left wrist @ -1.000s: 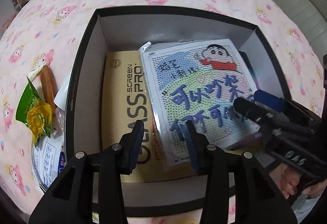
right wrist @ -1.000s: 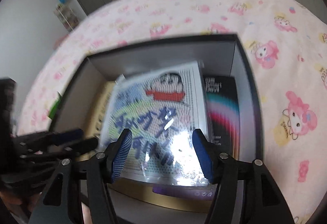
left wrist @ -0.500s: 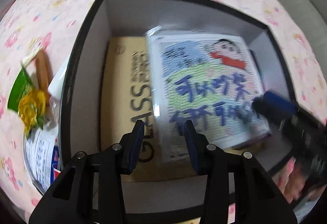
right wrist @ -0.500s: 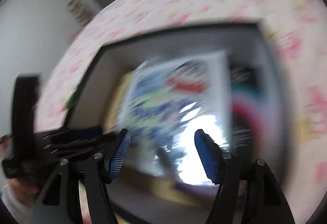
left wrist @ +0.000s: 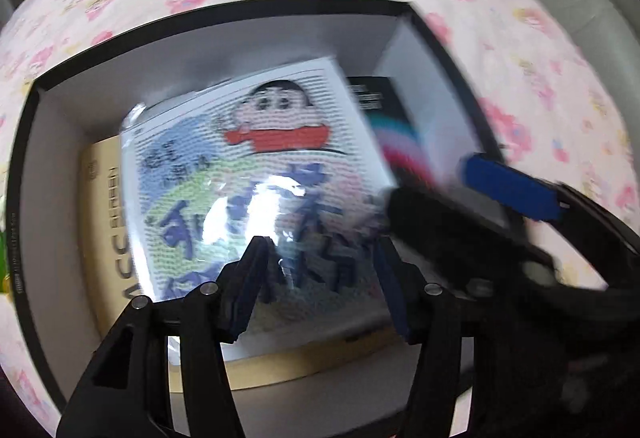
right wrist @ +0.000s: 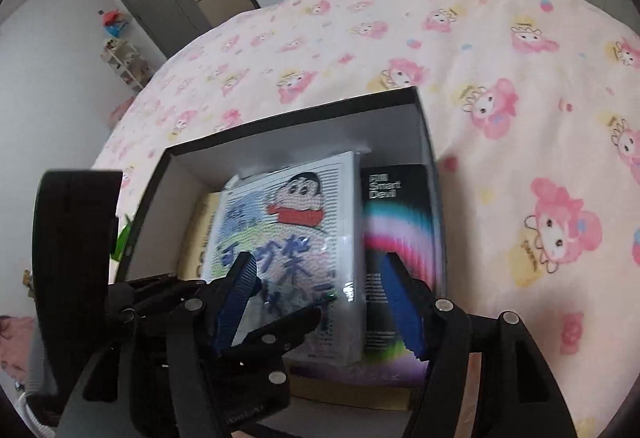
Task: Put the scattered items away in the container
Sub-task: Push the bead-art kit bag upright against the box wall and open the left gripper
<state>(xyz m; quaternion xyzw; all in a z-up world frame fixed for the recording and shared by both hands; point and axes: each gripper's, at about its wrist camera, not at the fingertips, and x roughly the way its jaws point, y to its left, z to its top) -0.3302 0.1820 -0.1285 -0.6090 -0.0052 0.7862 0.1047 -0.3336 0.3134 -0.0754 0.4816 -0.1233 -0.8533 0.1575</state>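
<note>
A black open box [left wrist: 224, 18] [right wrist: 296, 114] sits on a pink cartoon-print bedspread. In it lie a bagged cartoon bead-art card [left wrist: 256, 174] [right wrist: 288, 230], a tan "GLASS SCREEN PRO" package [left wrist: 106, 214] [right wrist: 200, 234] under its left side, and a black rainbow-print box [left wrist: 396, 142] [right wrist: 400, 234] on the right. My left gripper [left wrist: 318, 278] is open and empty above the card's near edge. My right gripper [right wrist: 318, 294] is open and empty above the card. The right gripper's blue-padded fingers [left wrist: 508, 186] show in the left wrist view.
The pink bedspread [right wrist: 500, 58] spreads all around the box. A green wrapper [right wrist: 122, 238] peeks out left of the box. A grey door, white wardrobes and a small shelf [right wrist: 124, 62] stand at the far side of the room.
My left gripper has swung to the right over the box and opened wider; the snacks left of the box have left its view. My right gripper has drawn back, still open.
</note>
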